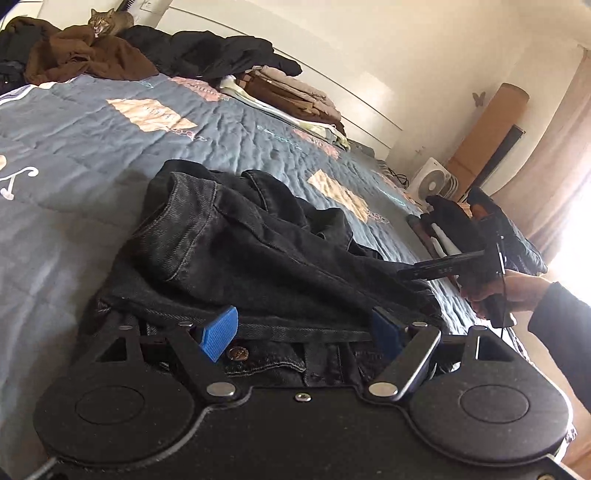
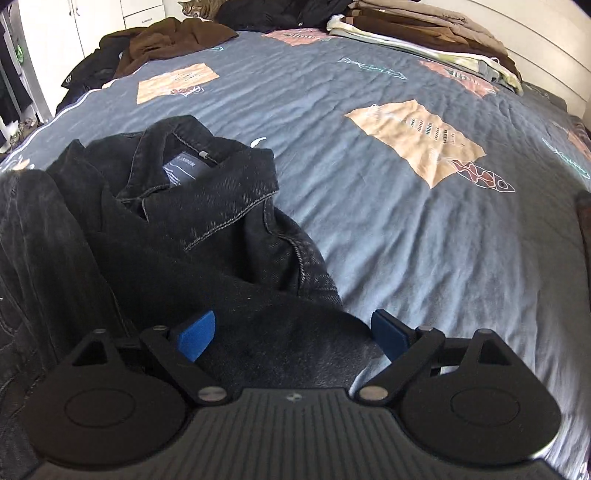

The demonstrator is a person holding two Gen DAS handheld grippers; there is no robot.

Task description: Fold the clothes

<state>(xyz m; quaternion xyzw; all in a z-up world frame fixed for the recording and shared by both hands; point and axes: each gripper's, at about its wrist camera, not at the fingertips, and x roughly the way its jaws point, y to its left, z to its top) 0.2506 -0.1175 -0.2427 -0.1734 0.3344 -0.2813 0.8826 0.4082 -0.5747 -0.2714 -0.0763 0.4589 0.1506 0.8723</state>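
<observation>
Here, a black denim jacket (image 2: 177,221) lies crumpled on a blue-grey quilt (image 2: 369,221) in the lower left of the right wrist frame, its collar and inner label turned up toward the camera. The right gripper (image 2: 295,334) sits at the bottom centre of that frame, its blue pads (image 2: 195,334) spread wide with a fold of the jacket lying between them, not pinched. In the left wrist frame the left gripper (image 1: 303,328) fills the bottom, its pads likewise spread apart; the jacket's hem band and a metal button (image 1: 238,353) lie between them, with the rest of the jacket heaped just above. At the right edge of that frame a hand (image 1: 517,291) holds the other gripper against the jacket's far edge. A stack of folded clothes (image 2: 424,33) sits at the upper right, a brown garment (image 2: 166,40) at the upper left, and a cat (image 1: 105,24) in the top left corner of the left wrist frame.
</observation>
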